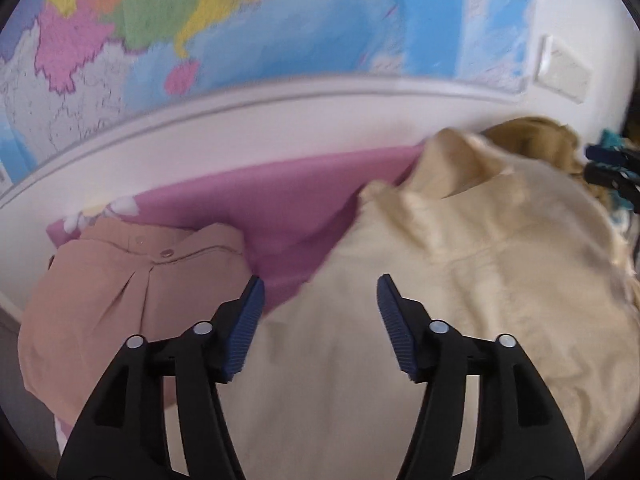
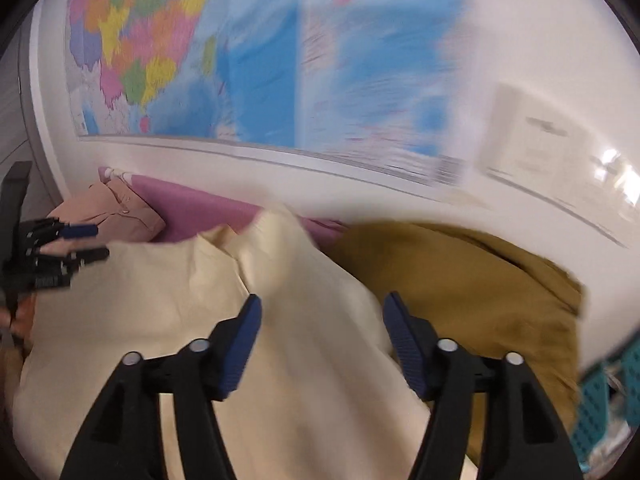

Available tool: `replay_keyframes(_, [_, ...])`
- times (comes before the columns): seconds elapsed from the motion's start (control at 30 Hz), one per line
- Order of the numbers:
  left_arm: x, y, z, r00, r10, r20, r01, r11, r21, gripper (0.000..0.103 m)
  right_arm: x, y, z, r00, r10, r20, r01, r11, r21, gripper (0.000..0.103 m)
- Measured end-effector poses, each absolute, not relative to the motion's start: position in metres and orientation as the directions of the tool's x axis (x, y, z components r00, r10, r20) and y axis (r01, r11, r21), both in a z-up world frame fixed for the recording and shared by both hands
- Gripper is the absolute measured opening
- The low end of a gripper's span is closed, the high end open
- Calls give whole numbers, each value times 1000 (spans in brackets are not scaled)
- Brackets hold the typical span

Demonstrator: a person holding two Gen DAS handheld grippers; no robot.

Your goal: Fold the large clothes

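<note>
A large cream shirt (image 1: 460,280) lies rumpled on a pink-covered surface (image 1: 260,204), its collar toward the wall. My left gripper (image 1: 320,292) is open and empty above the shirt's left part. My right gripper (image 2: 322,312) is open and empty above the same cream shirt (image 2: 200,300). The left gripper (image 2: 86,242) shows at the left edge of the right wrist view. The right gripper (image 1: 612,172) shows at the right edge of the left wrist view.
A folded tan-pink shirt (image 1: 120,288) lies at the left, also in the right wrist view (image 2: 120,212). A mustard-brown garment (image 2: 460,288) lies to the right of the cream shirt. A teal basket (image 2: 612,400) is at far right. A wall map (image 1: 240,20) hangs behind.
</note>
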State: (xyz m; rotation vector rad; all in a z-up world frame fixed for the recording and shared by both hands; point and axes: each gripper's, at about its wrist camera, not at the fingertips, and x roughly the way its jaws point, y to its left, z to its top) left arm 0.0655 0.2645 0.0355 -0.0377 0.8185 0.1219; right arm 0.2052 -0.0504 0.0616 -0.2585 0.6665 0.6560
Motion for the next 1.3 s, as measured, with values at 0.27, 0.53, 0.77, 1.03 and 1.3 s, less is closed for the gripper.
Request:
replay_keyframes(0.27, [43,207,48,691,-51,-721,38,999,-35,75,125,-213,14,546,400,-736,-513,854,84,82])
replay_keyframes(0.53, [20,153,30,649,-147,-746,155,986,-60,79,49,-274,-61,402,492,-772,-398,853,337,91])
replay_keyframes(0.77, [10,126,23,621,-197,-759,187,977,-101,85,31,-279,-77,366,601,-710,-403,790,462,47])
replay_keyframes(1.03, [-6,109,30,623,-220,-751,214,971,-107,86,32,-314,-5,457,725,-516,-443,688,575,5])
replay_keyframes(1.3, [-21,88,48,628,-331,-704,309,937,-165,89,33,-289,68,428,836,-344,-581,546,604,5])
